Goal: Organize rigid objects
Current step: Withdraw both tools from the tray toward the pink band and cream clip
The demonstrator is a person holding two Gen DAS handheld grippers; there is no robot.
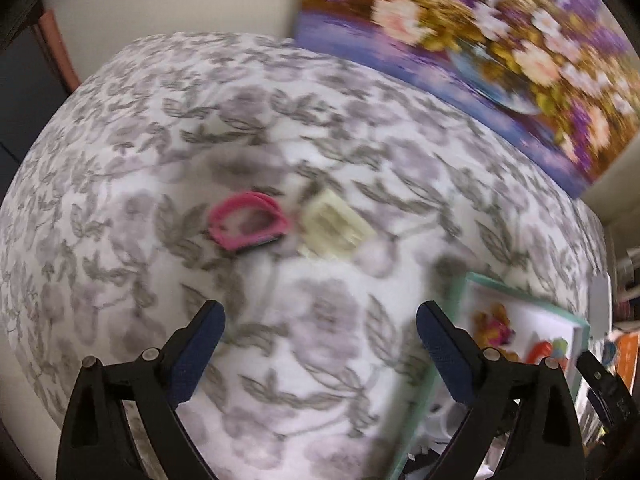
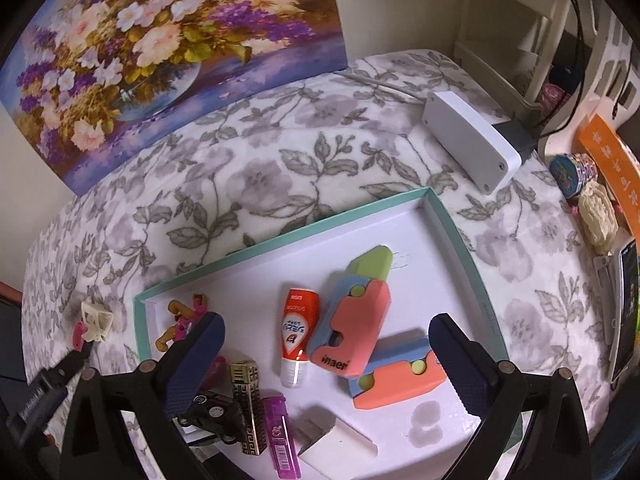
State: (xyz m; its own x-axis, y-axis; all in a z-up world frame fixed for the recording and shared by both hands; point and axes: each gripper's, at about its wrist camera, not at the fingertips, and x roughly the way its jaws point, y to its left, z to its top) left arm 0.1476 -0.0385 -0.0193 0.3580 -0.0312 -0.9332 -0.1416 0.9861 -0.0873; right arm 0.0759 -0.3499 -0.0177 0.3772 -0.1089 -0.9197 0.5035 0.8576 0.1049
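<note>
A pink clip (image 1: 248, 222) and a cream clip (image 1: 336, 228) lie side by side on the floral cloth (image 1: 160, 140), ahead of my left gripper (image 1: 319, 310), which stands open and empty. In the right wrist view the same cream clip (image 2: 96, 320) lies left of the teal-rimmed tray (image 2: 280, 240). My right gripper (image 2: 326, 322) hovers open over the tray with nothing between its fingers. The tray holds a red-and-white tube (image 2: 296, 332), two orange-and-blue foam toys (image 2: 356, 320), a purple lighter (image 2: 282, 436), a gold-black lighter (image 2: 248, 400), a white block (image 2: 336, 440) and small clips (image 2: 180, 320).
A flower painting (image 2: 160, 48) leans on the wall behind the cloth. A white box with a cable (image 2: 468, 140) lies past the tray's far right corner. At the right edge are a tape roll (image 2: 572, 168), an orange box (image 2: 612, 168) and a phone (image 2: 626, 304).
</note>
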